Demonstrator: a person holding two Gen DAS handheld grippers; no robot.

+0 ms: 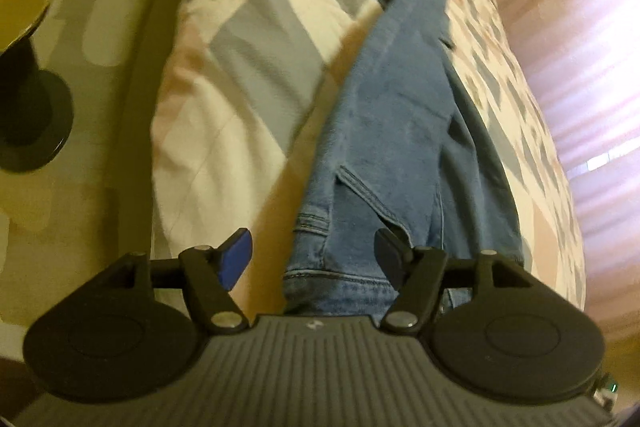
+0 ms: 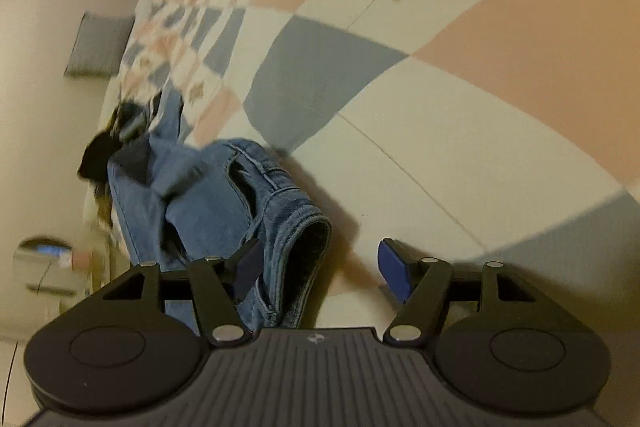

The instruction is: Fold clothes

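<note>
No readable text, label, brand name or number appears anywhere in either view.

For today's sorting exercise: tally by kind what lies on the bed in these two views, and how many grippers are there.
Blue jeans: 1
Dark garment beyond the jeans, blurred: 1
Patchwork bedspread: 1
Grippers, both open: 2, the left gripper and the right gripper
Total: 5

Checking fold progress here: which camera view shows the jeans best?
The left wrist view: the jeans stretch lengthwise up the quilt, from the waistband end near the camera to the far end. The right wrist view shows only the bunched near end, with an open edge of dark lining, partly behind the right claw.
</note>
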